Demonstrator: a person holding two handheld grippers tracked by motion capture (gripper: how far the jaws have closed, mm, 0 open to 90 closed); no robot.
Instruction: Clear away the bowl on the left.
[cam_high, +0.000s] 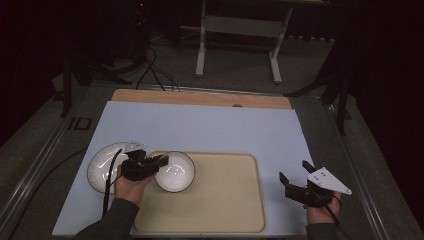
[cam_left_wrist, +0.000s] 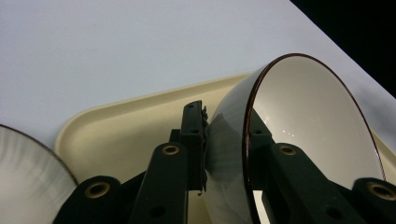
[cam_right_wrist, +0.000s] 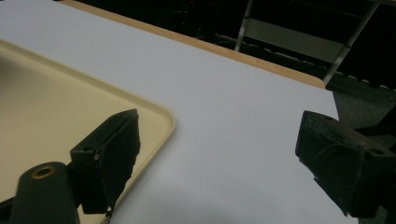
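1. High view: we note a pale blue-grey tabletop (cam_high: 210, 125) with a wooden strip along its far edge, and on it a matte beige tray (cam_high: 220, 200) with rounded corners. A glossy white bowl (cam_high: 175, 172) with a thin dark rim sits at the tray's near-left corner. Just left of it, off the tray, lies a white plate (cam_high: 102, 167) with the same dark rim. The left hand-held gripper (cam_high: 162, 161) points right, its jaws clamped on the bowl's left rim; the left hand (cam_high: 131, 186) grips it from below, the dark sleeve entering at the bottom edge. The right hand-held gripper (cam_high: 295, 172) rests right of the tray, well apart from the bowl, jaws spread, with a grey three-cornered plate on top.

2. Left gripper view: we see the bowl (cam_left_wrist: 308, 126) tilted on edge in the frame, smooth and shiny, its dark rim line running between the two black jaws. One jaw presses the outer wall, the other the inside. The tray (cam_left_wrist: 116, 126) lies behind, and the plate (cam_left_wrist: 28, 177) is at lower left.

3. Right gripper view: the jaws stand wide apart with nothing between them, over the tray's rounded corner (cam_right_wrist: 159, 116) and bare tabletop (cam_right_wrist: 224, 116).
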